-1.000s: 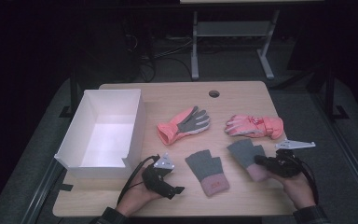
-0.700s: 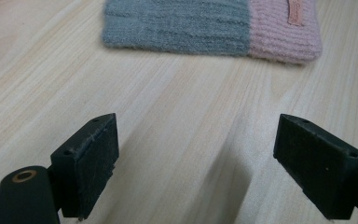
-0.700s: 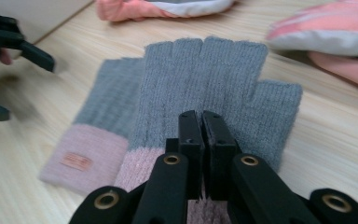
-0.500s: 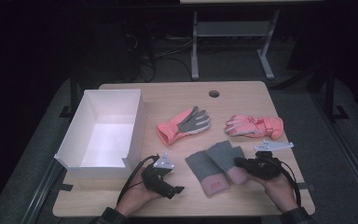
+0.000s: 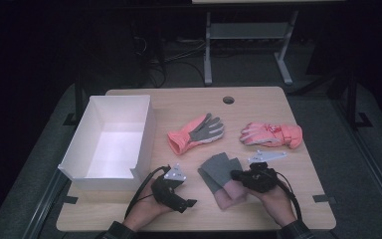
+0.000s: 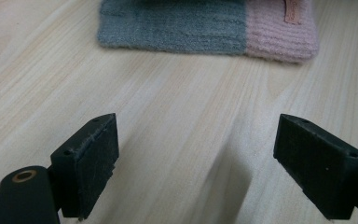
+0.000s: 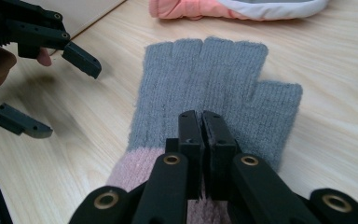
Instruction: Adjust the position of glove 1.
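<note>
Two grey knit gloves with pink cuffs overlap near the table's front edge. My right gripper [image 5: 235, 174] [image 7: 201, 114] is shut, pinching the upper knit glove [image 5: 220, 164] [image 7: 205, 88] near its cuff, with the fingers spread flat ahead of the jaws. The lower knit glove [image 5: 207, 179] [image 6: 205, 28] lies partly under it. To the left of both gloves, my left gripper [image 5: 186, 204] [image 6: 196, 140] [image 7: 65, 98] rests low over bare wood. Its jaws are open with nothing between them.
A white open box [image 5: 144, 134] stands at the left of the table. A salmon glove with a grey palm [image 5: 196, 132] and a pink ski glove [image 5: 271, 134] lie behind the knit gloves. A cable hole [image 5: 228, 99] is at the back.
My right gripper moved left, dragging its knit glove over onto the other one. The left gripper stayed where it was.
</note>
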